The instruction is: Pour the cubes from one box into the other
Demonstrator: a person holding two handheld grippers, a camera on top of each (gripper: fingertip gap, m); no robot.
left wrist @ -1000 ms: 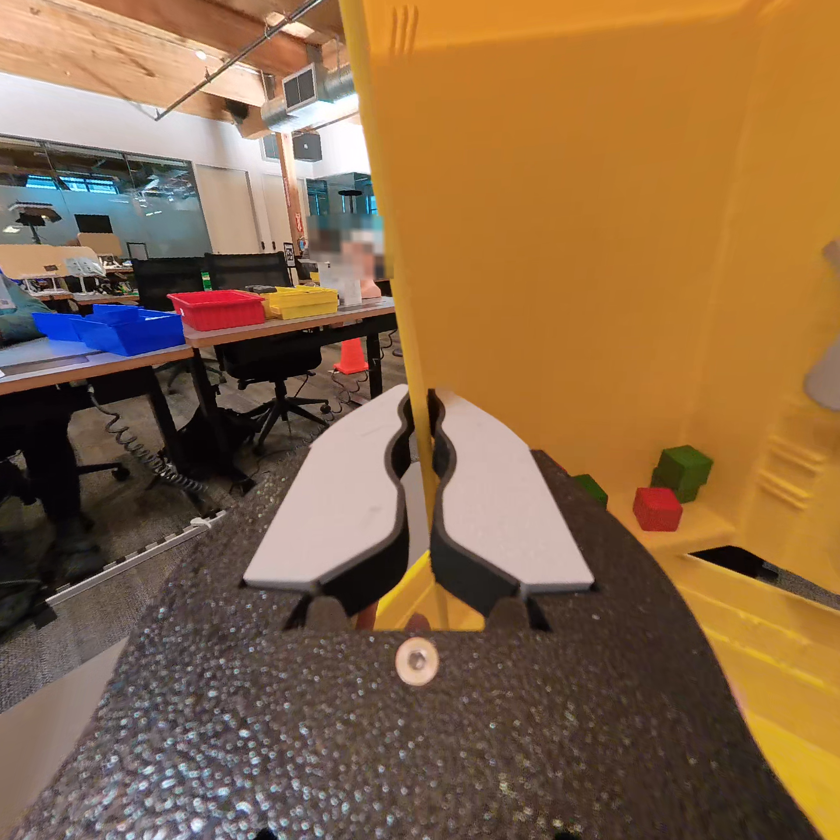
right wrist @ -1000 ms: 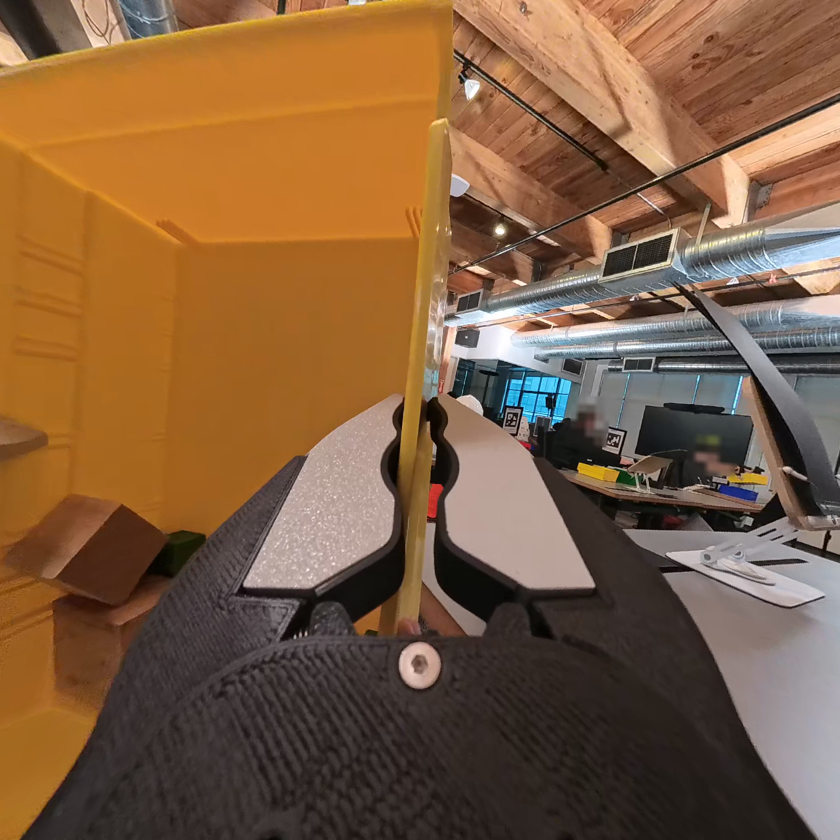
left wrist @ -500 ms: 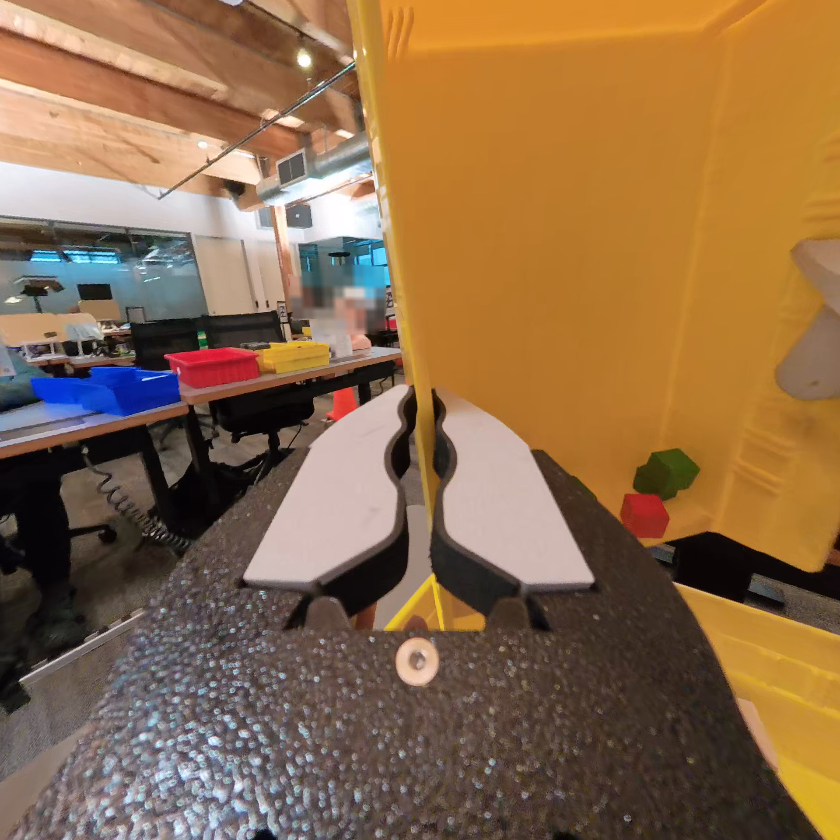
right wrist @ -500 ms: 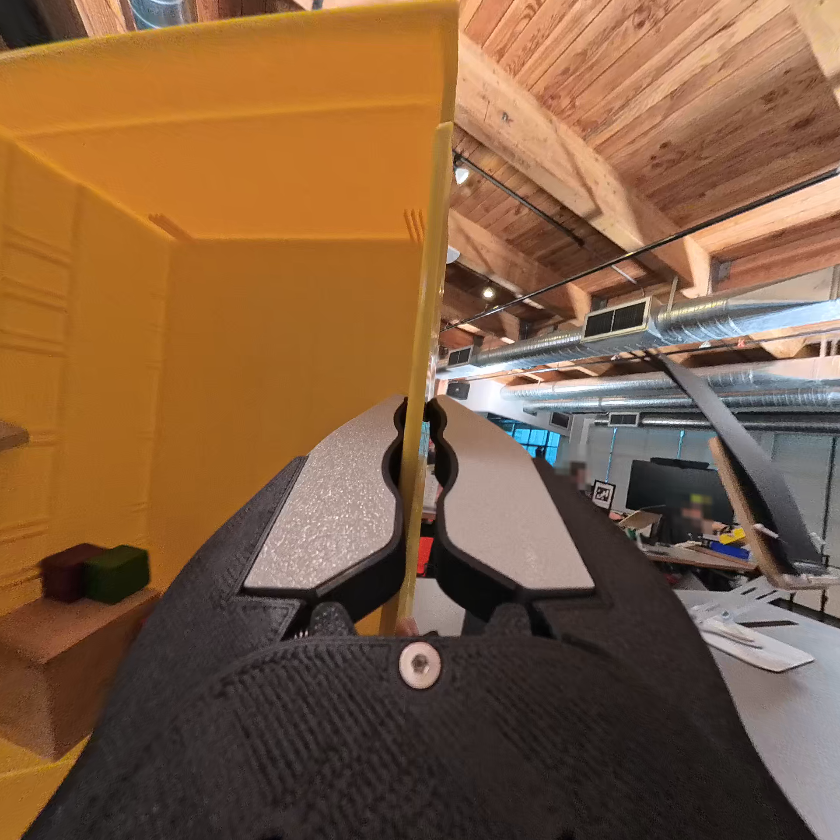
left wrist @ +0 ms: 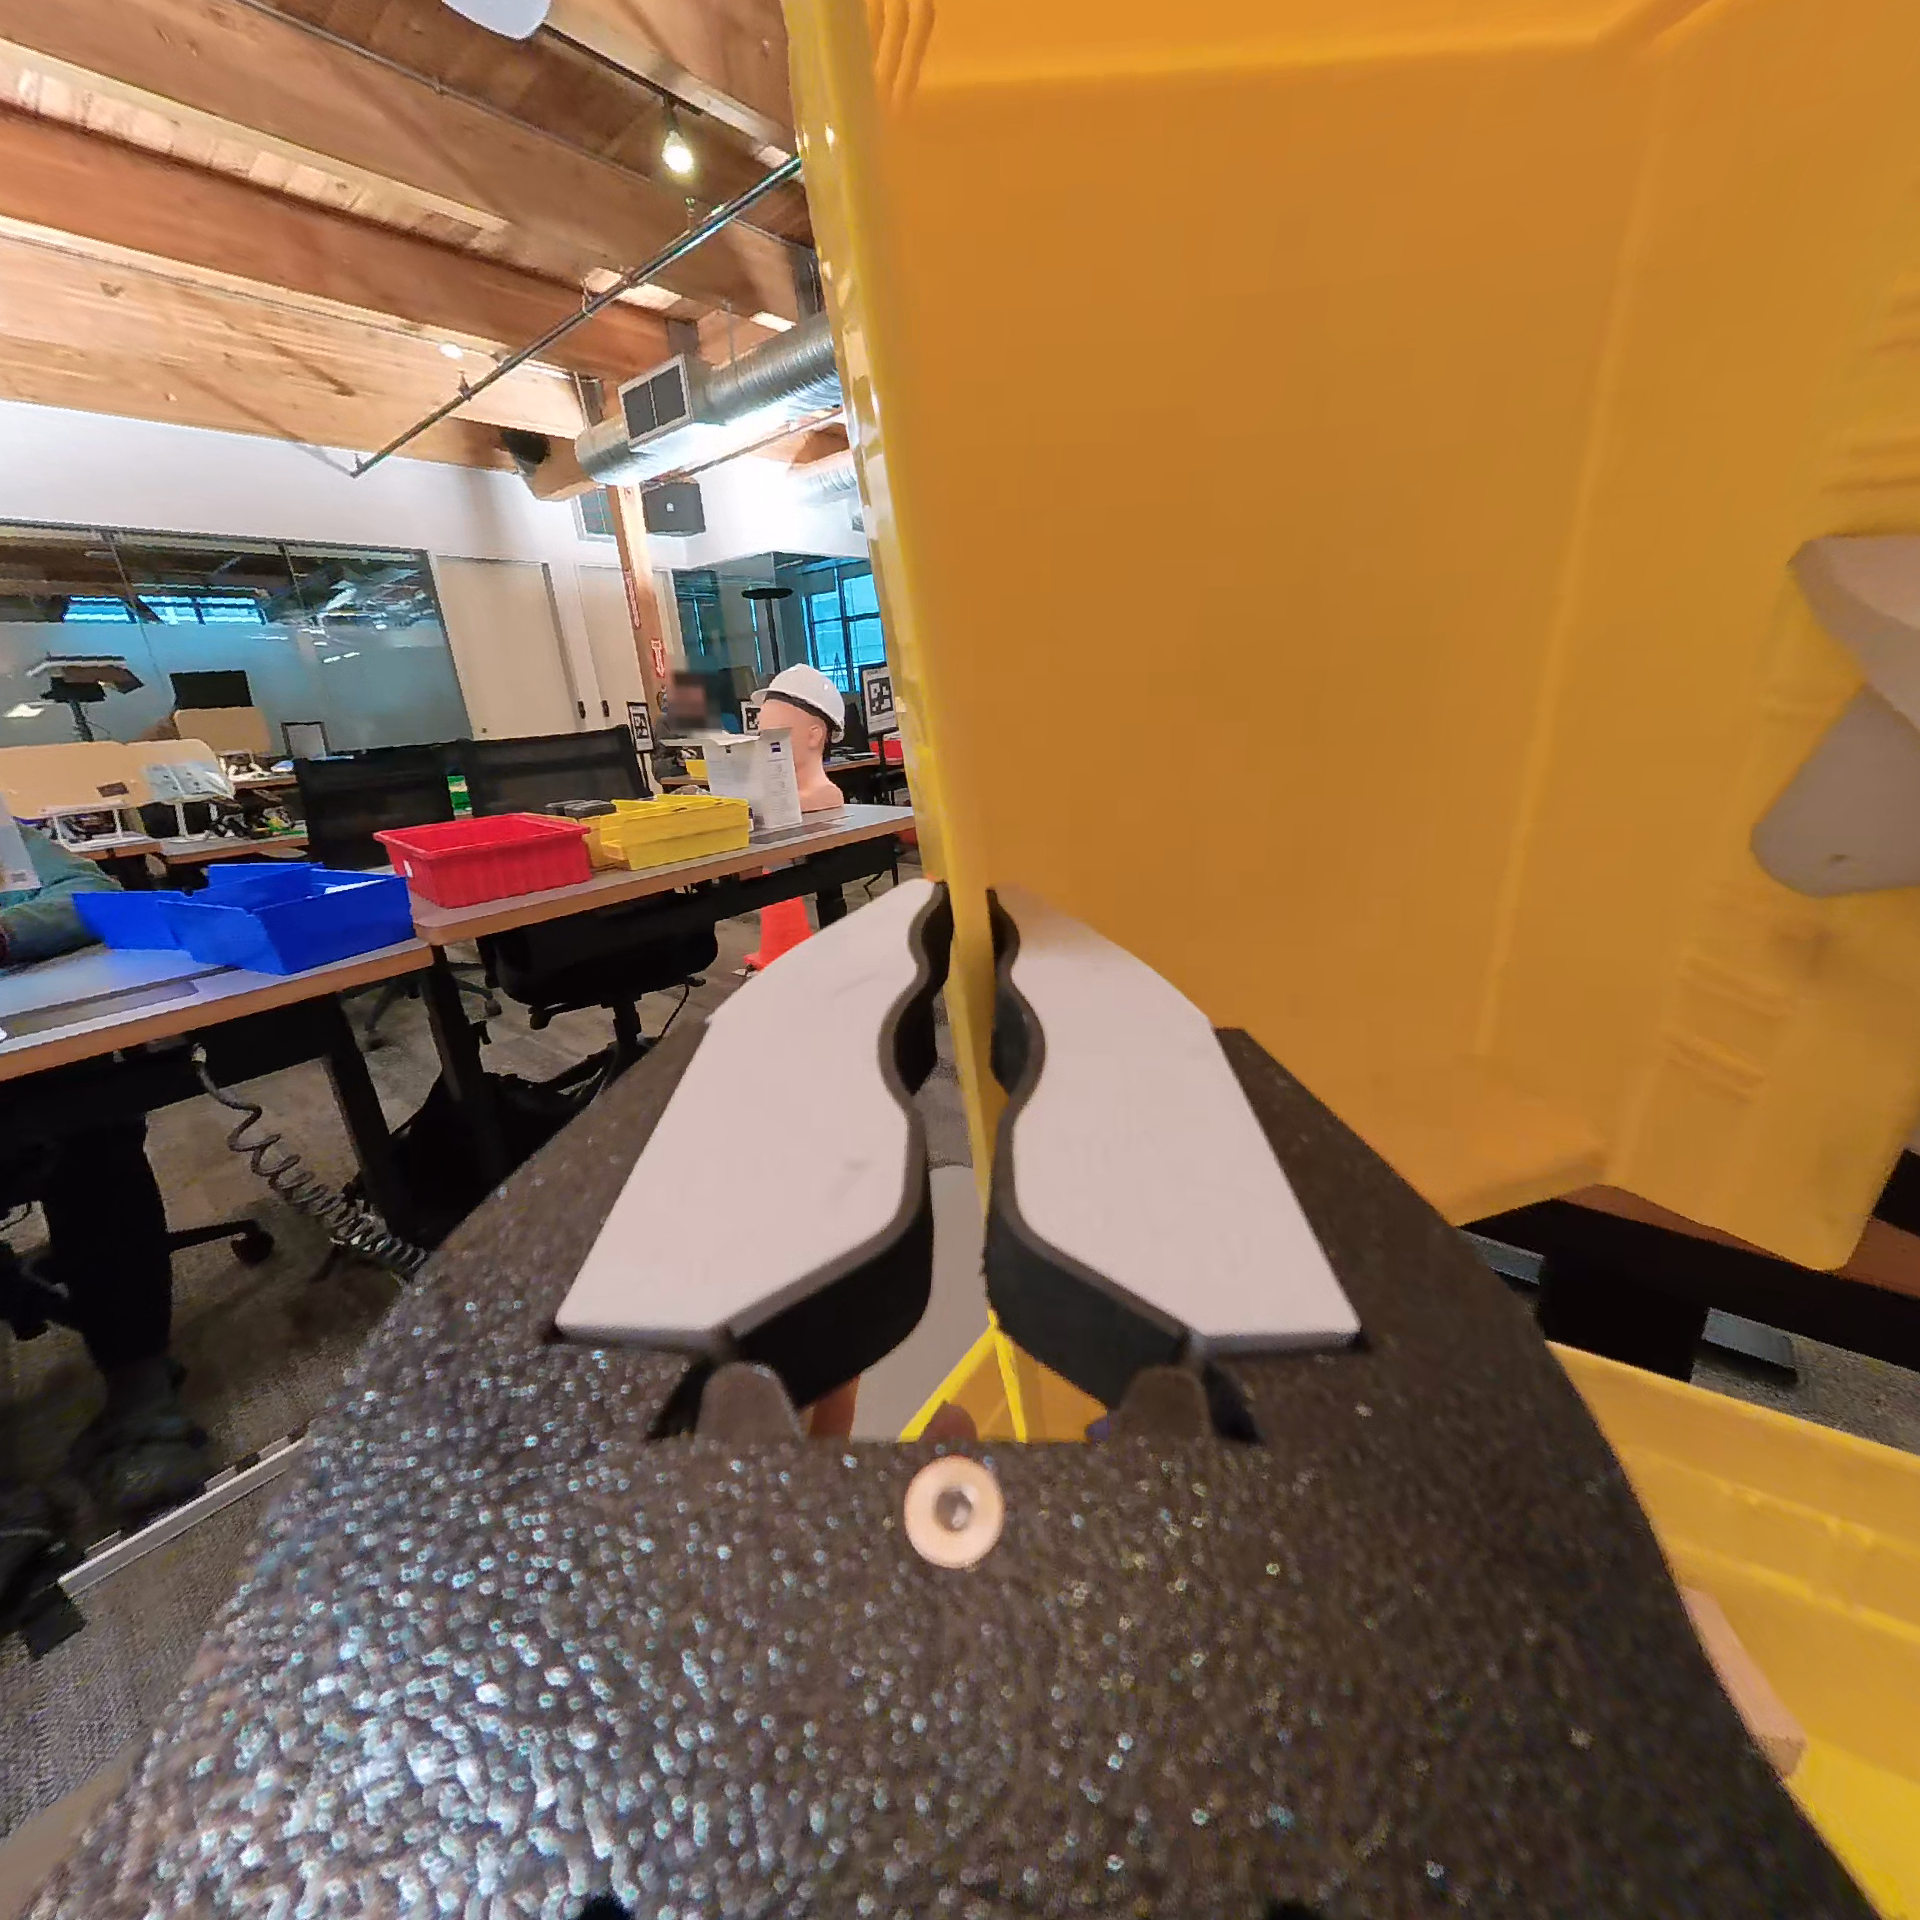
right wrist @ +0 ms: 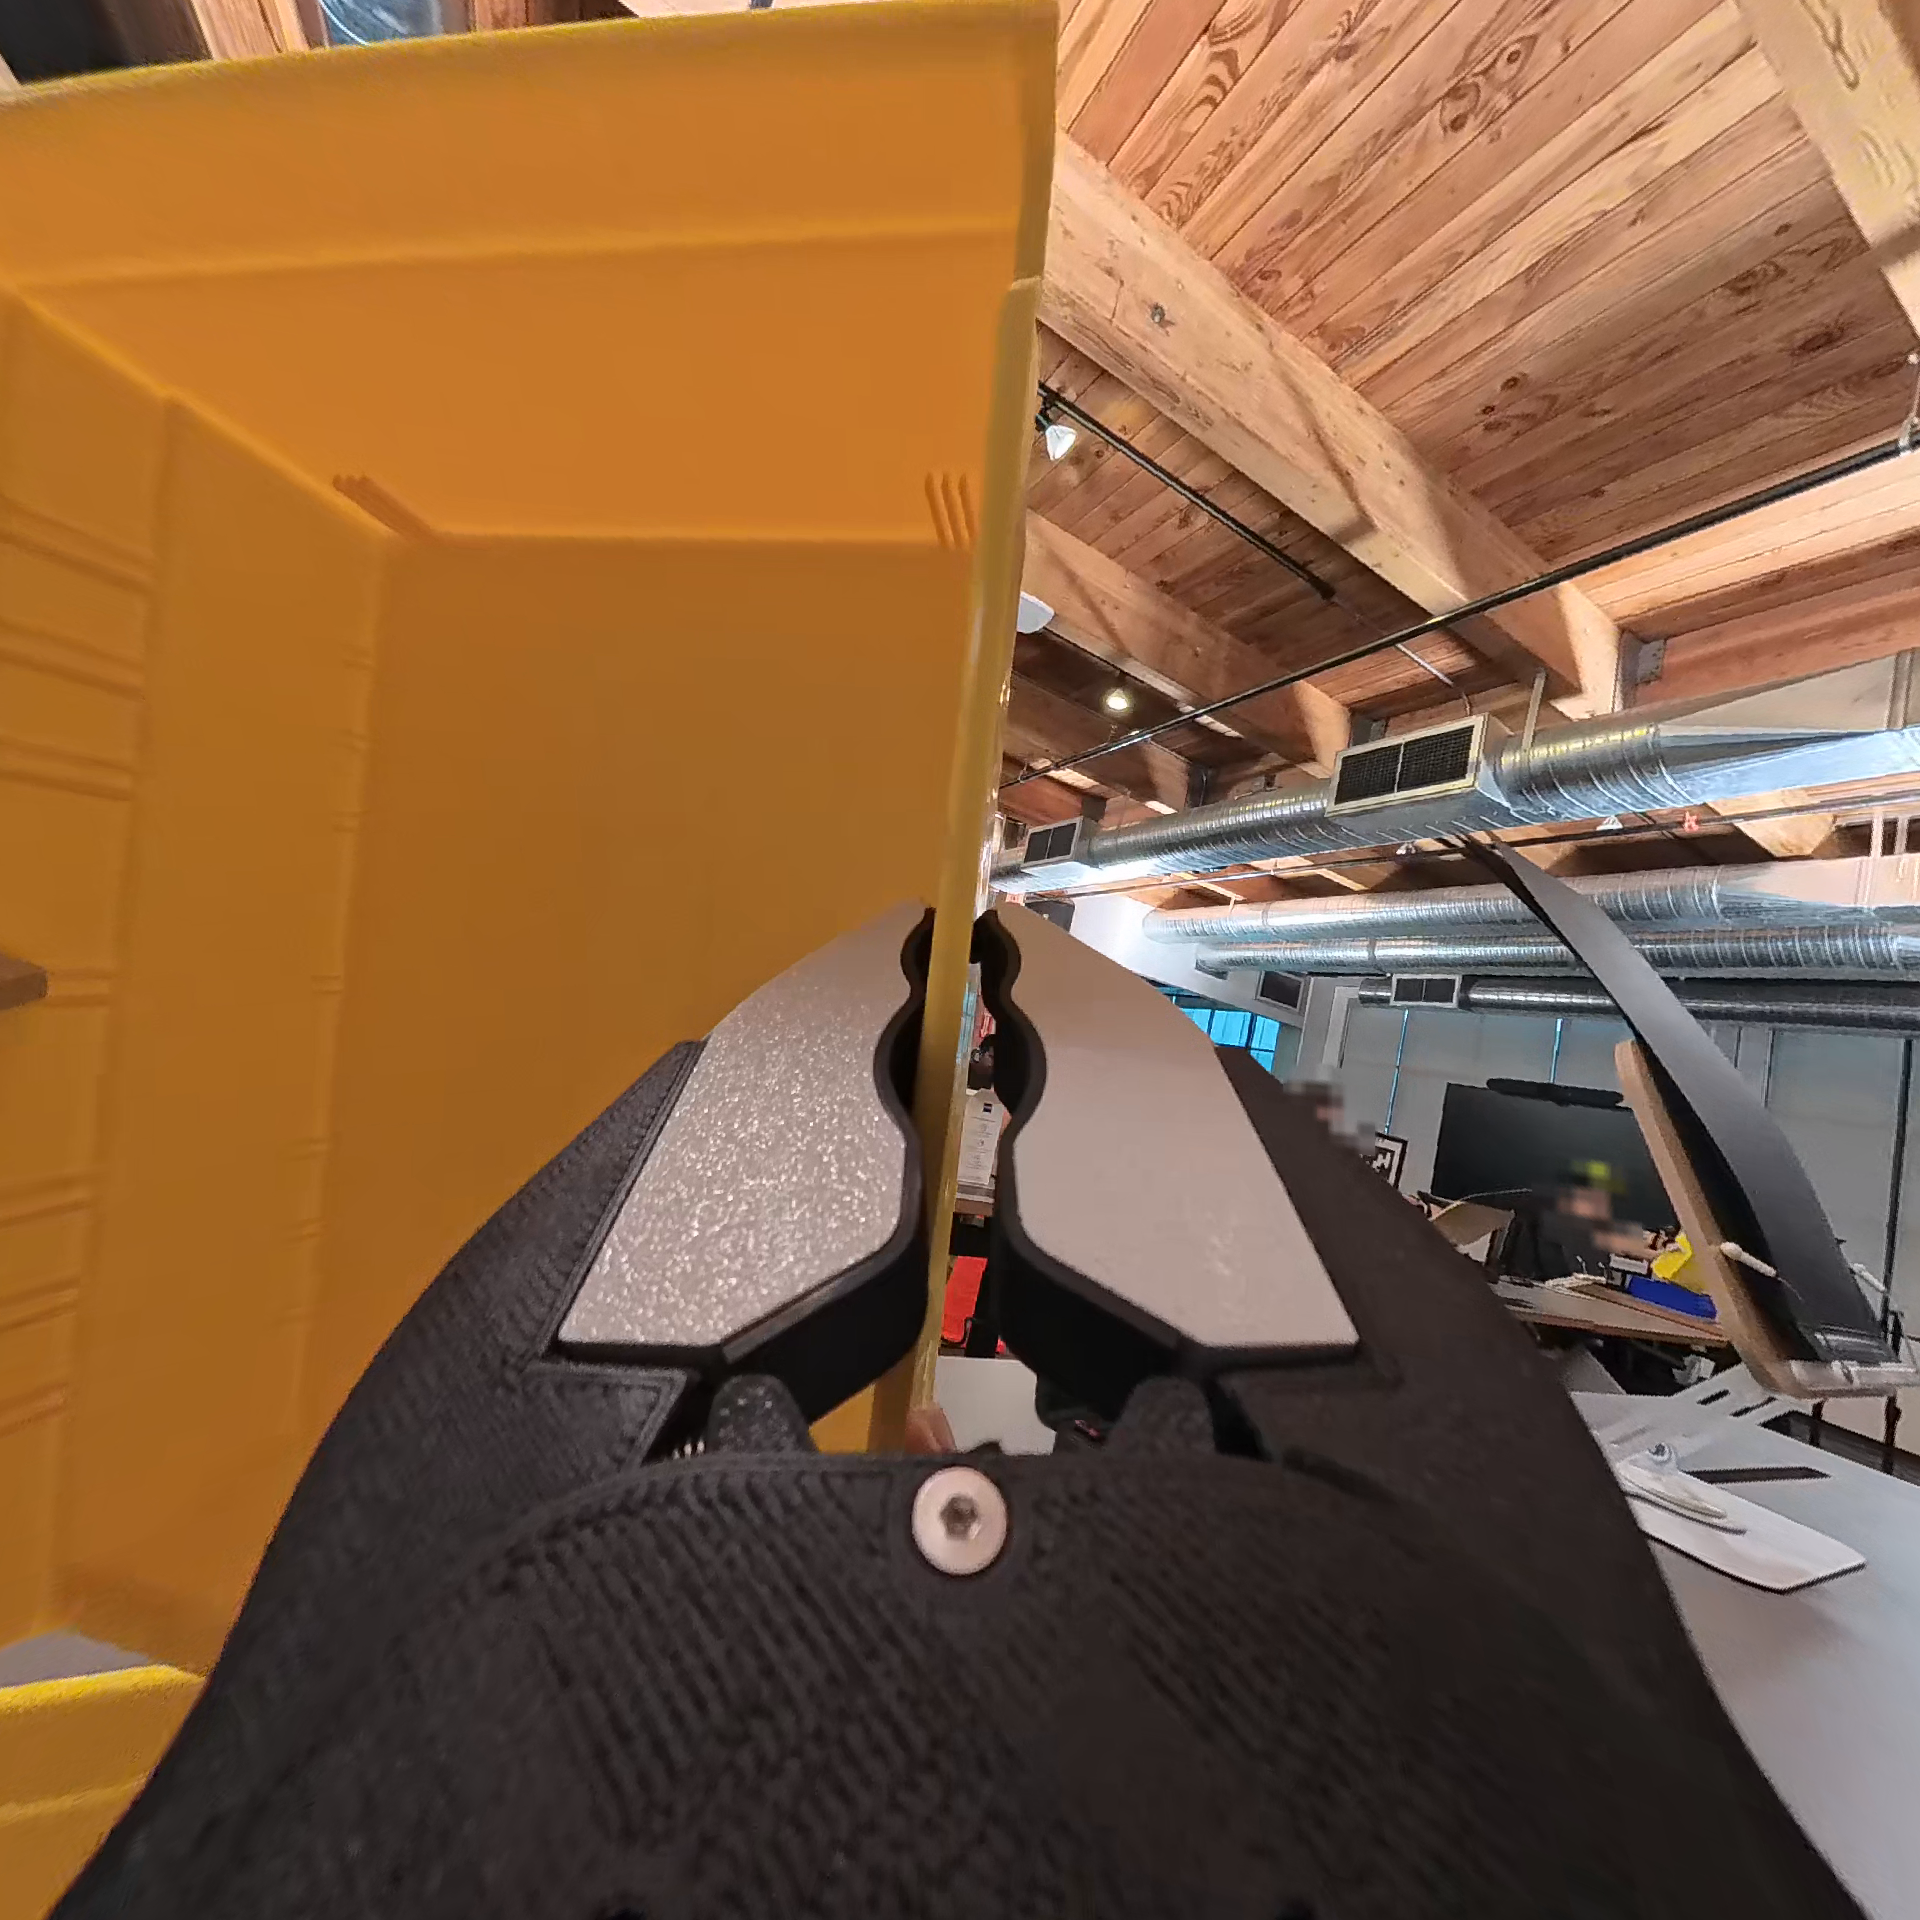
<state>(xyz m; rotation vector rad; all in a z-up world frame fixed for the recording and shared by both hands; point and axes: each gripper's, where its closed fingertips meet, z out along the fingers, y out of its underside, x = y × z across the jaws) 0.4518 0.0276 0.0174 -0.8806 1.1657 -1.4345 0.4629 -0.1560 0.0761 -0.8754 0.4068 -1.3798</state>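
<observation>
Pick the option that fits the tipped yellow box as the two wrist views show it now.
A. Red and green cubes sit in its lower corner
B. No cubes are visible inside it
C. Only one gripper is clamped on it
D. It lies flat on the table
B: the tipped yellow box shows only bare walls and floor in both wrist views, while the left gripper and the right gripper each pinch one of its side walls.

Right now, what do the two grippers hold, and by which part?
Both hold the tipped yellow box: the left gripper and the right gripper are each shut on a thin side wall.
</observation>
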